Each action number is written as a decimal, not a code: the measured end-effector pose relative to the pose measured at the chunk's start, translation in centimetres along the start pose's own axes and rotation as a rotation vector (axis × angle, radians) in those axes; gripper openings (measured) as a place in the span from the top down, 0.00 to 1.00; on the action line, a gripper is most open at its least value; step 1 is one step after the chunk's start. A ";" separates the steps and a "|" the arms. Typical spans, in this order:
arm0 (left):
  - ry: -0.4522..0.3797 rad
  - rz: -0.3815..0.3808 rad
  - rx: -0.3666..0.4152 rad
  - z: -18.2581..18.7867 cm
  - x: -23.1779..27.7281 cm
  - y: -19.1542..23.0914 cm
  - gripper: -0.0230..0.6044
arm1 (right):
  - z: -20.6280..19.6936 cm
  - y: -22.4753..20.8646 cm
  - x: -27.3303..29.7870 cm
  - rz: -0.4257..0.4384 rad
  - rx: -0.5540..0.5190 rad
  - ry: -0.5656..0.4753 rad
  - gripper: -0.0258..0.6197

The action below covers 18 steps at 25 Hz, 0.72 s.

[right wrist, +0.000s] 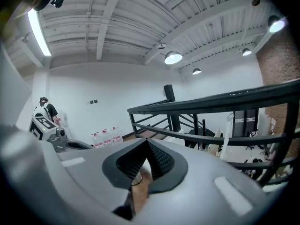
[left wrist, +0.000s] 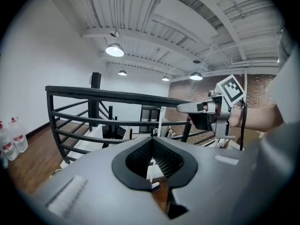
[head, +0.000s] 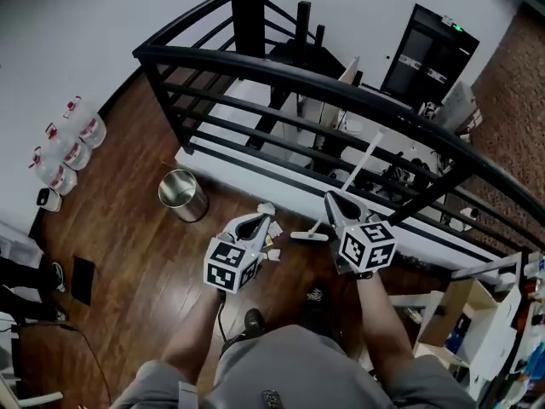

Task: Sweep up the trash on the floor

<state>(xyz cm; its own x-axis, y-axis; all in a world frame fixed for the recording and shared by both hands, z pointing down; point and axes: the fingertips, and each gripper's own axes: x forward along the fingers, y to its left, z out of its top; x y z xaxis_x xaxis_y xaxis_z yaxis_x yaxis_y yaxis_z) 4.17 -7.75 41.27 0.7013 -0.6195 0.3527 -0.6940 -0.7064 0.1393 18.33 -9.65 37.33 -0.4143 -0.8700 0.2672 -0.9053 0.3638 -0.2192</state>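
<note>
Small white scraps of trash (head: pixel 272 253) lie on the wooden floor just in front of the person's feet, with another scrap (head: pixel 266 208) near the railing base. A white long-handled broom (head: pixel 358 170) leans against the black railing, its head (head: pixel 308 236) on the floor between the two grippers. My left gripper (head: pixel 263 219) is held up over the scraps, shut and empty. My right gripper (head: pixel 330 198) is raised beside the broom handle, also shut with nothing in it. In the left gripper view the jaws (left wrist: pixel 152 138) meet, and the right gripper (left wrist: pixel 194 108) shows ahead. The right jaws (right wrist: pixel 146 141) are pressed together too.
A black metal railing (head: pixel 281 68) curves across in front, with a stairwell behind it. A steel bin (head: pixel 183 195) stands on the floor to the left. Water bottles (head: pixel 75 149) line the left wall. Cardboard boxes and shelves (head: pixel 477 318) crowd the right side.
</note>
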 end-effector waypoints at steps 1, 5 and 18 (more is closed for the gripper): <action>-0.014 -0.017 0.000 0.4 -1.6 -0.4 0.95 | -0.2 2.3 -0.7 0.007 -0.009 -0.010 0.96; -0.066 -0.064 0.003 2.5 -6.7 -1.6 0.95 | 0.0 9.6 -2.7 0.024 -0.085 -0.036 0.96; -0.136 -0.102 0.094 5.3 -12.3 -5.0 0.95 | 2.9 19.3 -6.3 0.079 -0.114 -0.137 0.96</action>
<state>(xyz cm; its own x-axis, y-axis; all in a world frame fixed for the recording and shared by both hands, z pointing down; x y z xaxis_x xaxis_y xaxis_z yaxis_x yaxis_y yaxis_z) -0.11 1.58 31.31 0.7873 -0.5790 0.2119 -0.6043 -0.7928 0.0791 3.77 1.94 28.71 -0.4752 -0.8714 0.1214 -0.8783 0.4616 -0.1248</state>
